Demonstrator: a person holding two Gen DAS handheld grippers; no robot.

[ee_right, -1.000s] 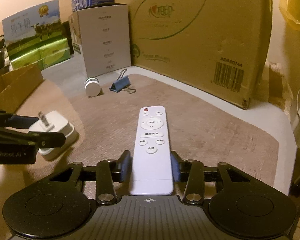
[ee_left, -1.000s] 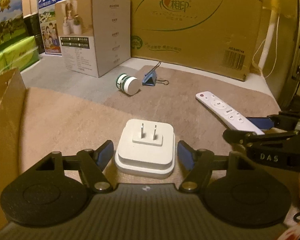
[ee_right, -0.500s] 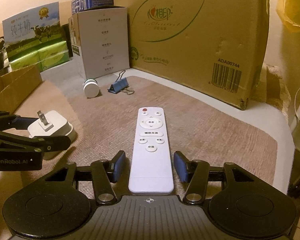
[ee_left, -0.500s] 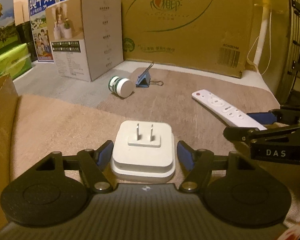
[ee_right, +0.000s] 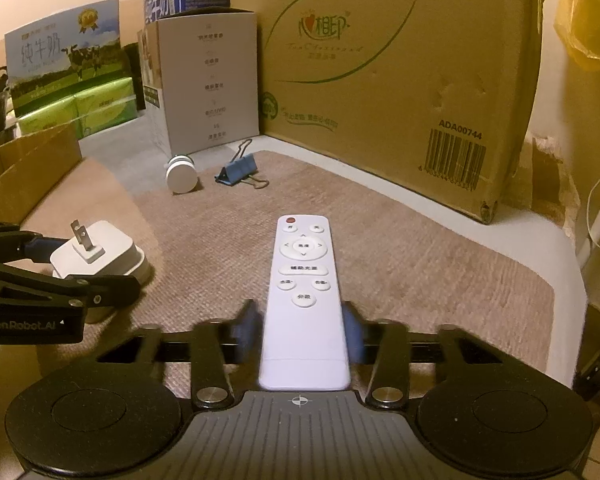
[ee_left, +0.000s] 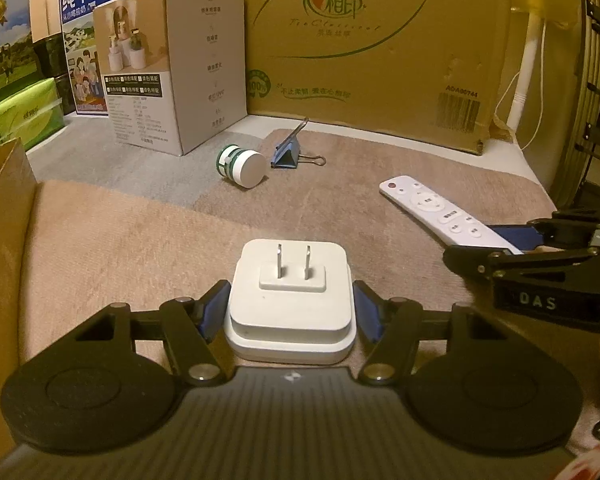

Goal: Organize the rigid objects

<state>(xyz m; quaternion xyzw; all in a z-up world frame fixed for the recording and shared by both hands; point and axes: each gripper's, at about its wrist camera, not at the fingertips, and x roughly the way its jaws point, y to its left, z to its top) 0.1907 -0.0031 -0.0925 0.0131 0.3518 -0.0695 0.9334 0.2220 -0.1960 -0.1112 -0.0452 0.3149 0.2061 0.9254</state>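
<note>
Basically, left gripper [ee_left: 292,308] straddles the white plug adapter [ee_left: 291,304] on the tan mat [ee_left: 120,236], prongs up; pads just beside its sides, contact unclear. Right gripper [ee_right: 300,334] is narrow around the white remote [ee_right: 303,300], long axis running straight away from it; pads [ee_right: 246,332] blurred, so grip is hard to confirm. Binder clip [ee_left: 290,154] and small round jar [ee_left: 242,166] lie well apart, farther back. Remote's near end is cut off.

The left gripper [ee_left: 292,306] has narrowed around the white plug adapter [ee_left: 290,300]; its blue pads, apart a second ago, now sit at the adapter's sides. The right gripper [ee_right: 300,334], half a second ago spread off the remote [ee_right: 303,300], has closed again, seemingly touching it through blur.
</note>
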